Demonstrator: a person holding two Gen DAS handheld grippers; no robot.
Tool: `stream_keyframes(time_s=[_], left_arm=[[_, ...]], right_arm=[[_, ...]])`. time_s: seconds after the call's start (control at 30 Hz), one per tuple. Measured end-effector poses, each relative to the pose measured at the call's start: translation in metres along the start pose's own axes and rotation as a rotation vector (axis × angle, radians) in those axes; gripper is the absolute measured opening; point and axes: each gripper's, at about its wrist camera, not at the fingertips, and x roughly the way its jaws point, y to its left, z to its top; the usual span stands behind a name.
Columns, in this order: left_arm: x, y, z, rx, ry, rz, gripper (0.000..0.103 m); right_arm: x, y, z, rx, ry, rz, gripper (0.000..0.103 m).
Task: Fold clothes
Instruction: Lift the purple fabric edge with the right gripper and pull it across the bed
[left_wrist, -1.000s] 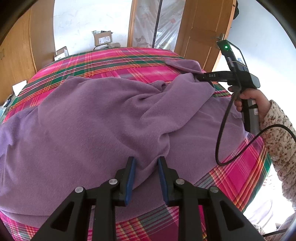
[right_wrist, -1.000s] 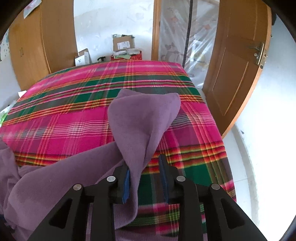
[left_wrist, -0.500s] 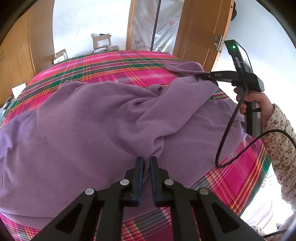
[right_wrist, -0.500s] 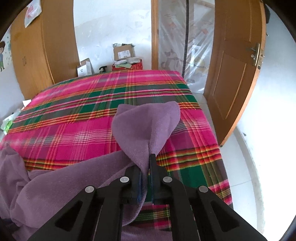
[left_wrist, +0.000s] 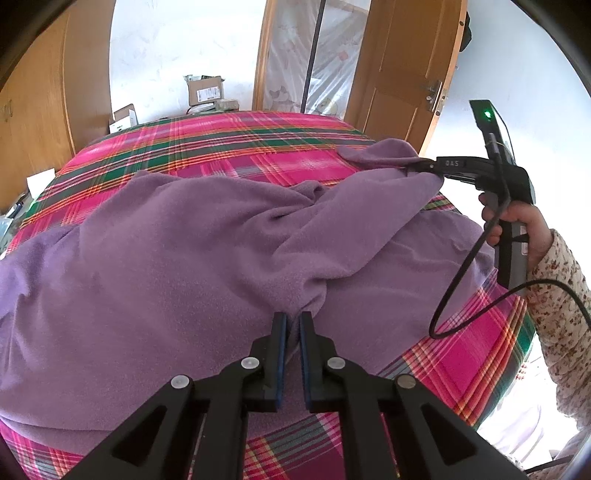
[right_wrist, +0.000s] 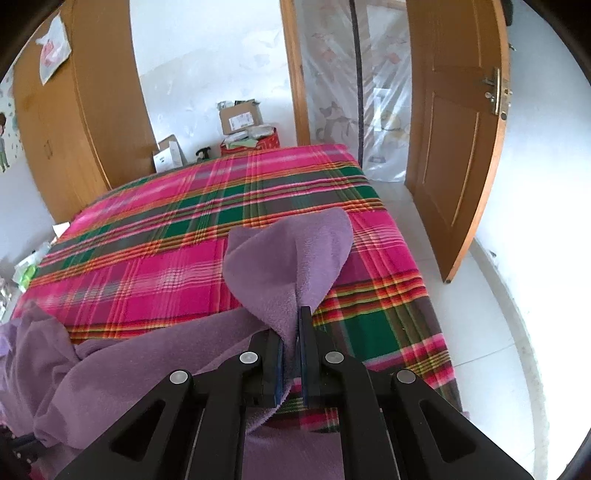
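A large purple fleece garment (left_wrist: 155, 258) lies spread and rumpled over the bed. My left gripper (left_wrist: 291, 319) is shut on a bunched fold of it near the front edge. My right gripper (right_wrist: 292, 317) is shut on a corner of the same garment (right_wrist: 291, 254), which stands up in a cone above the jaws. In the left wrist view the right gripper (left_wrist: 417, 167) shows at the far right, held by a hand, pinching the fleece lifted off the bed.
The bed has a pink, green and orange plaid cover (right_wrist: 177, 229). A wooden door (right_wrist: 458, 122) stands open on the right beside white floor (right_wrist: 491, 332). Cardboard boxes (right_wrist: 240, 116) sit beyond the bed's far end. A wooden wardrobe (right_wrist: 74, 122) stands at left.
Both grippers closed from open onto the purple fleece. The right gripper then lifted its corner a little.
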Motion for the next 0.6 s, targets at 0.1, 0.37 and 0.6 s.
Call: stream_keyframes(time_s=[0.1,0.37,0.6], left_arm=[[-0.006,0.002,0.000,-0.004,-0.016,-0.010,0.007],[-0.022,0.000,0.001,0.006,-0.056,-0.020,0.006],[-0.032,-0.002,-0.003,0.020,-0.068,-0.025,0.006]], right_arm=[[-0.012,-0.006,-0.001,0.015,-0.022,0.008,0.007],[-0.041,-0.017,-0.004,0.043,-0.072,0.005,0.007],[-0.062,-0.025,-0.012,0.070,-0.098,0.001,0.007]])
